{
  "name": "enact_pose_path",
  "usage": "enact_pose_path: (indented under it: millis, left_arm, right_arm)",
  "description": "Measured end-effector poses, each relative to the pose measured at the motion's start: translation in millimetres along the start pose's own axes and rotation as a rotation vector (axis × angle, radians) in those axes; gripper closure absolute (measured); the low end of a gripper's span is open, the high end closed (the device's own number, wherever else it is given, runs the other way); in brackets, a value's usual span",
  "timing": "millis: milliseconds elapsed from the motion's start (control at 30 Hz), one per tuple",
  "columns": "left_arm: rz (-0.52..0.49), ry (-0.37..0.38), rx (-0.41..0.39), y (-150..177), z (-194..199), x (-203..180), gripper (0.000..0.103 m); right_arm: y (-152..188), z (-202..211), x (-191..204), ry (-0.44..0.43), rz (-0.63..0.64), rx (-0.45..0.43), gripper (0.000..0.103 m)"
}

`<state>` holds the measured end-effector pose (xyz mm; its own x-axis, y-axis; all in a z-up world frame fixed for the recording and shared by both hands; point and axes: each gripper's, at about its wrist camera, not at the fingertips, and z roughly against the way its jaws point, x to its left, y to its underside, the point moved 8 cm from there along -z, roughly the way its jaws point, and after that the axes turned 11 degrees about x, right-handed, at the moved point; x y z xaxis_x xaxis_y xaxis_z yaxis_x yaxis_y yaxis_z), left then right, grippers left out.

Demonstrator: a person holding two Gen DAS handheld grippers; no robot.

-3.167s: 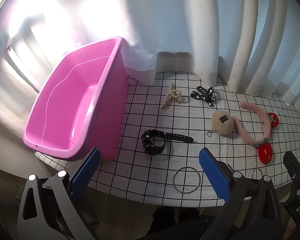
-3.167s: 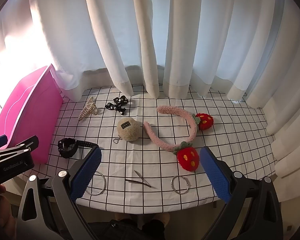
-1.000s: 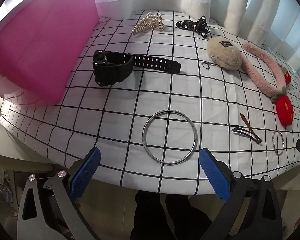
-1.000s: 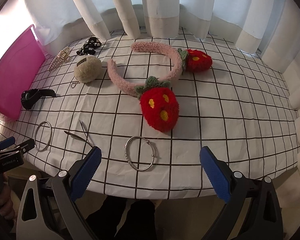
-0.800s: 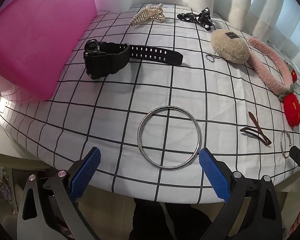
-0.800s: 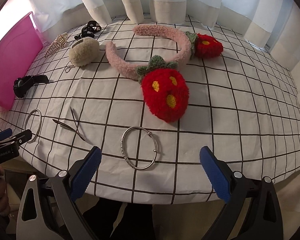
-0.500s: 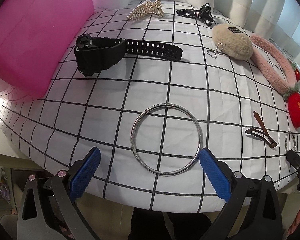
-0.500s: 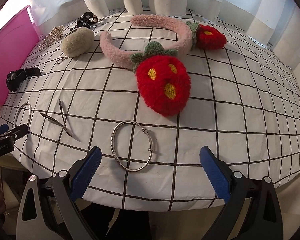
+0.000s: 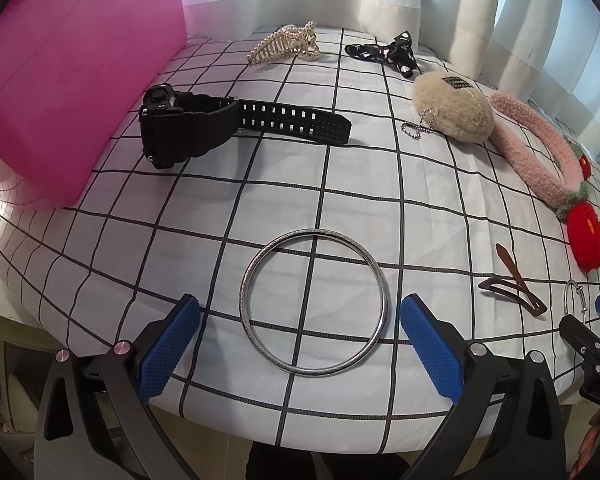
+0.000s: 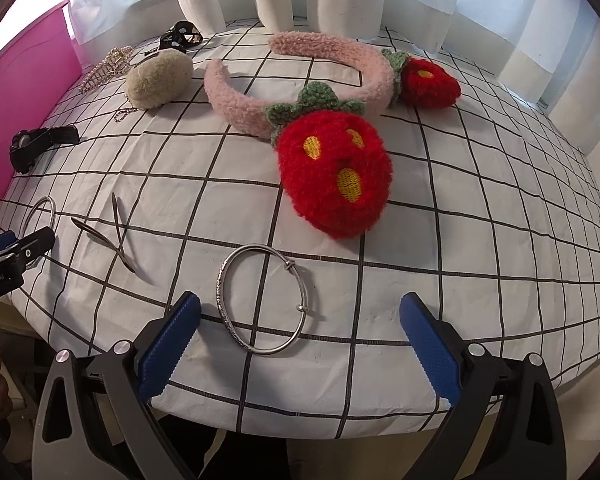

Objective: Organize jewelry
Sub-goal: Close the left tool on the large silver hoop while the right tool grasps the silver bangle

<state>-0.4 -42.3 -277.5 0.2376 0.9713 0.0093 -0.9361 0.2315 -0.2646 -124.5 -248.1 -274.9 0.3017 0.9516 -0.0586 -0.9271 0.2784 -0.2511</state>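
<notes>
While we've got both grippers low at the tabletop (image 9: 420, 184) edge, the left gripper (image 9: 300, 330) has its jaws spread wide around the big silver bangle (image 9: 313, 303), not touching it; the right gripper (image 10: 300, 330) is just as wide open, empty, with the clasp bangle (image 10: 262, 299) lying between its jaws; pink bin (image 9: 60, 80) sits far left beside the black watch (image 9: 188, 130).

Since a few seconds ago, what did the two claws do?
Both came down close to the table: the left claw now frames the big silver bangle, the right claw the clasped bracelet. Both are open, holding nothing. The jewelry hasn't moved.
</notes>
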Motion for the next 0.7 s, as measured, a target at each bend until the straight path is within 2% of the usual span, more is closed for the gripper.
enact_pose_path:
  millis: [133, 233, 433, 500, 533, 633, 667, 700]
  left_arm:
    - [0.002, 0.000, 0.030, -1.3, -0.5, -1.9, 0.006]
    - [-0.011, 0.004, 0.018, -0.7, 1.9, -1.6, 0.009]
    - [-0.065, 0.025, -0.029, 1.6, 7.4, -10.1, 0.026]
    - [-0.078, 0.033, -0.035, 2.6, 9.7, -13.7, 0.033]
    - [-0.083, 0.030, -0.036, 2.7, 10.0, -14.5, 0.033]
    - [-0.085, 0.036, -0.039, 1.9, 10.2, -14.7, 0.034]
    - [-0.085, 0.038, -0.039, 1.6, 10.3, -14.8, 0.034]
    - [-0.085, 0.040, -0.038, 1.6, 10.1, -14.5, 0.034]
  right_arm:
    - [1.1, 0.7, 0.4, 0.000, -0.009, 0.003, 0.009]
    - [0.3, 0.7, 0.4, 0.000, -0.012, 0.010, 0.009]
    - [0.4, 2.4, 2.7, -0.009, -0.018, 0.009, 0.010]
    - [1.2, 4.4, 4.8, -0.011, -0.009, 0.003, 0.014]
    - [1.2, 5.9, 7.0, -0.013, 0.000, -0.001, 0.016]
    - [0.0, 12.4, 17.8, -0.016, 0.041, -0.021, 0.038]
    - [-0.9, 14.4, 21.5, -0.014, 0.055, -0.027, 0.057]
    - [-1.5, 14.1, 23.3, -0.002, 0.062, -0.022, 0.060]
